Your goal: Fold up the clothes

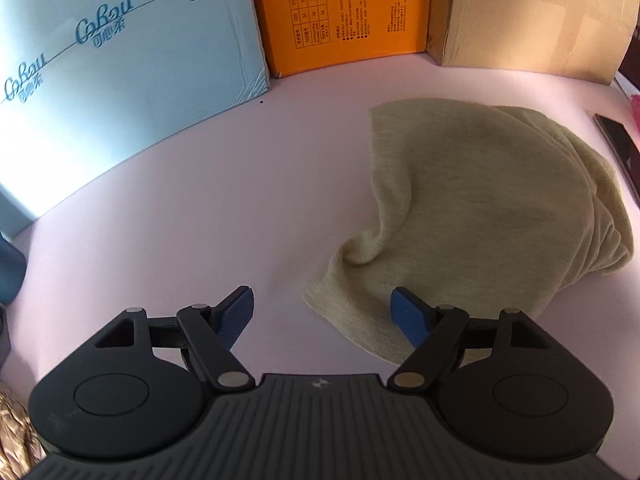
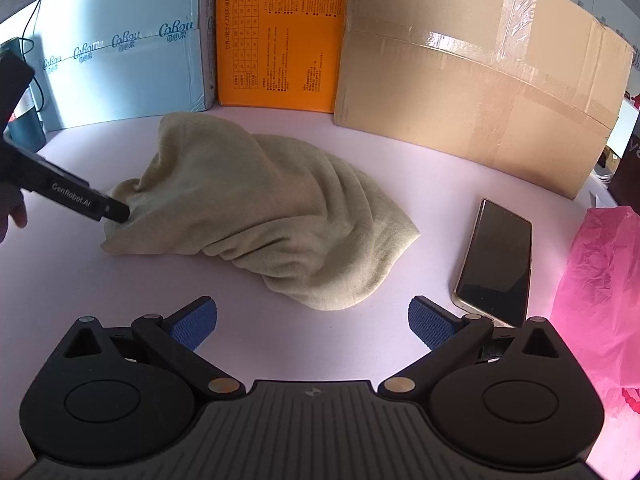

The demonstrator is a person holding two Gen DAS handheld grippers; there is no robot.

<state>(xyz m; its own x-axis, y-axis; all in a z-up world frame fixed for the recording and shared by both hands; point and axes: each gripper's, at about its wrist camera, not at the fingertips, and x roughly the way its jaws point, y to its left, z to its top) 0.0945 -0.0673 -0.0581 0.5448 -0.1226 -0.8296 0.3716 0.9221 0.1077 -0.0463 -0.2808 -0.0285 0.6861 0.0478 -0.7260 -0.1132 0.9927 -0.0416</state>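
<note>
- Cloth (image 2: 256, 208) is a crumpled heap mid-table, near the boxes (image 2: 460, 80): no fold done yet.
- Your left gripper (image 1: 322, 312) is spread over its near corner, pinching nothing.
- Right gripper (image 2: 312, 322) is spread, empty, just short of the cloth.
- All folding is left.

A makeshift work corner, likely an office or storeroom: a pale tabletop (image 2: 400, 184) is walled in by stacked cartons, a light-blue tissue carton (image 2: 120, 76) at ten o'clock, an orange printed box (image 2: 280, 36) at twelve, a taped cardboard box (image 2: 480, 92) at two. A phone (image 2: 496, 260) lies at three o'clock.
</note>
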